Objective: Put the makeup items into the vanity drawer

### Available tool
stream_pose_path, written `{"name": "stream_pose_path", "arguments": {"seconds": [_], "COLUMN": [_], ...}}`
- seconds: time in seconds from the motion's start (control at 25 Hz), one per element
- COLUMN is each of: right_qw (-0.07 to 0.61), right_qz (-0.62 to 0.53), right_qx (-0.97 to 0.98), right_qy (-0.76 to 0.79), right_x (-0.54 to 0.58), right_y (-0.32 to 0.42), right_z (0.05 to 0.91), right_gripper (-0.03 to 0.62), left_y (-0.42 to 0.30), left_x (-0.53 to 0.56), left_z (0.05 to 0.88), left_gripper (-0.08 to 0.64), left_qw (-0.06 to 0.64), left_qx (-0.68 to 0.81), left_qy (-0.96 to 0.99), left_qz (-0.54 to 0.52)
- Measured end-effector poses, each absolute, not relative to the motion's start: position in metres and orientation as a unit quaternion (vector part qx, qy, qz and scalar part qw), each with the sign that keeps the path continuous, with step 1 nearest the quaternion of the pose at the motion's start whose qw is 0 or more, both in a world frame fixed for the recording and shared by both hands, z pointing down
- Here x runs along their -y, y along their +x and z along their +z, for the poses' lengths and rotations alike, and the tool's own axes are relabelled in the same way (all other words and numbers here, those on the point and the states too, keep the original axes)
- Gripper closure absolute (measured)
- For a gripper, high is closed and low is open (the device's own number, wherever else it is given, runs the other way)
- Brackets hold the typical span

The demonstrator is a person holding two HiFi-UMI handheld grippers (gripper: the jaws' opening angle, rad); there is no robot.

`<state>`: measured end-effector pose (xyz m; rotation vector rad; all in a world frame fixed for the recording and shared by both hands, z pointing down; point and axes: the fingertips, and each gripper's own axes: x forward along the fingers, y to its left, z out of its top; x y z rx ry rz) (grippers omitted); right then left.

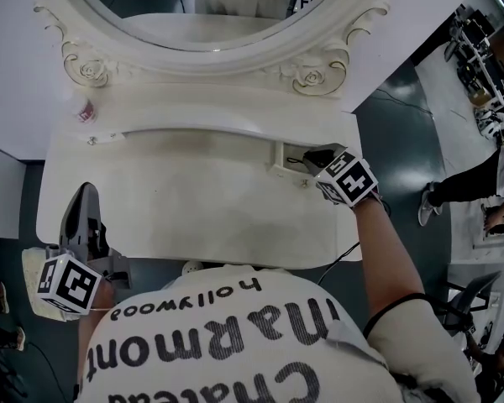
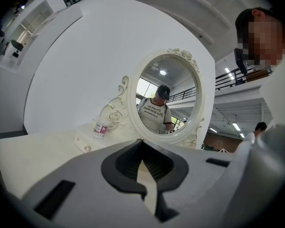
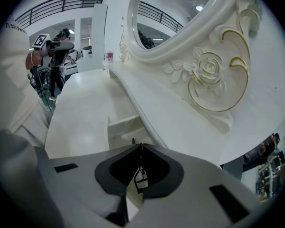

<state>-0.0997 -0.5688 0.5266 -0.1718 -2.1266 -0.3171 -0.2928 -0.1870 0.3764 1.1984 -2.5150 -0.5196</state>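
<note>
1 pink-labelled bottle stands (left shelf); drawer open.

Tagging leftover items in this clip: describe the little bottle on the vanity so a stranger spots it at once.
Find the oval mirror on the white vanity. On the shelf at its foot, go to the person's left end, by the carved rose. The small pale bottle sits alone there, the only thing with a pink label.

Even, bright indoor light from ceiling lamps, soft shadows, strong fisheye bending with dark corners in both gripper views.
</note>
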Motion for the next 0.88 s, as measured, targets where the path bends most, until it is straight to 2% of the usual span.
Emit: {"name": "stream_pose_path", "arguments": {"seconds": [0.88], "right_qw": [0.484], "right_qz": [-0.101], "right_qx": [0.867], "right_qy": [-0.057], "right_x": [0.5723], "right_y": [-0.093], "right_z": [0.5262], "right_gripper": [0.558], "left_y": [-0.2859], "left_x": [0.1795], "left_z": [0.372], "left_gripper": [0.551], "left_qw": [0.156], "left_qx": [0.877], "left_qy": [0.415], "left_qz": [-0.185]}}
